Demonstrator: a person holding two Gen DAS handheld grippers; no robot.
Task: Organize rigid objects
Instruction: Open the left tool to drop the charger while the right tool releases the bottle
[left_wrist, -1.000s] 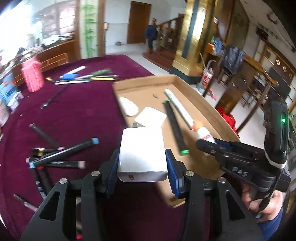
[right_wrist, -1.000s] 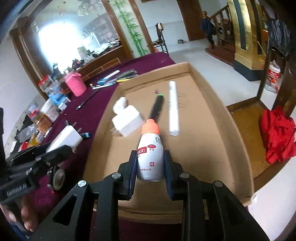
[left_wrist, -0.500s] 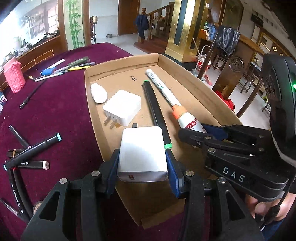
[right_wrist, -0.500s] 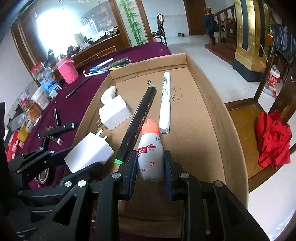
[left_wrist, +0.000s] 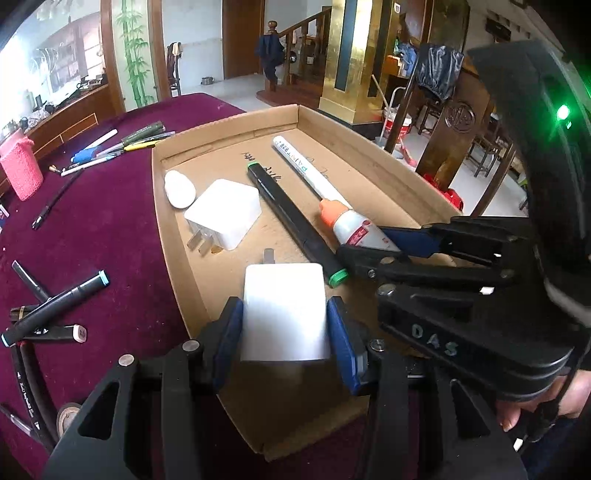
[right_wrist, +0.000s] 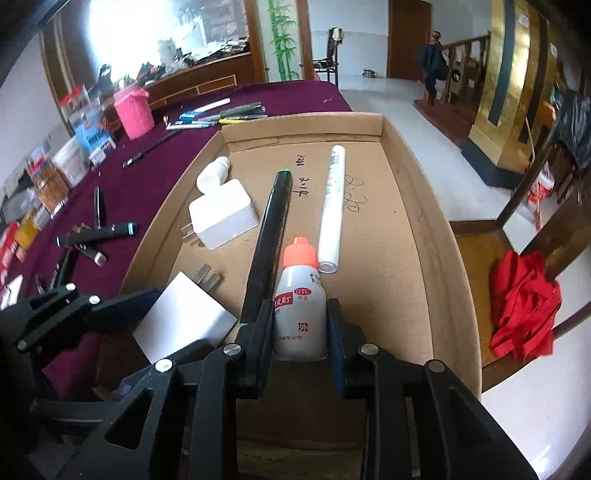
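My left gripper (left_wrist: 284, 325) is shut on a white charger plug (left_wrist: 282, 310), low over the near end of a cardboard tray (left_wrist: 173, 236). My right gripper (right_wrist: 299, 325) is shut on a small white bottle with an orange cap (right_wrist: 301, 302), low inside the tray beside the black marker (right_wrist: 269, 236). The tray holds another white charger (left_wrist: 223, 214), a white oval piece (left_wrist: 179, 189), the black marker (left_wrist: 295, 221) and a white pen (left_wrist: 306, 171). The right gripper (left_wrist: 373, 243) and bottle (left_wrist: 354, 227) show in the left wrist view.
Several loose markers (left_wrist: 51, 306) lie on the maroon tablecloth (left_wrist: 103, 229) left of the tray. More pens (left_wrist: 122, 144) and a pink holder (left_wrist: 18, 166) sit farther back. Small boxes (right_wrist: 48, 173) stand at the left; a red cloth (right_wrist: 524, 299) lies on a chair to the right.
Both grippers moved forward and down over the tray with their objects still held. The charger and the bottle now sit lower, close to the tray floor.
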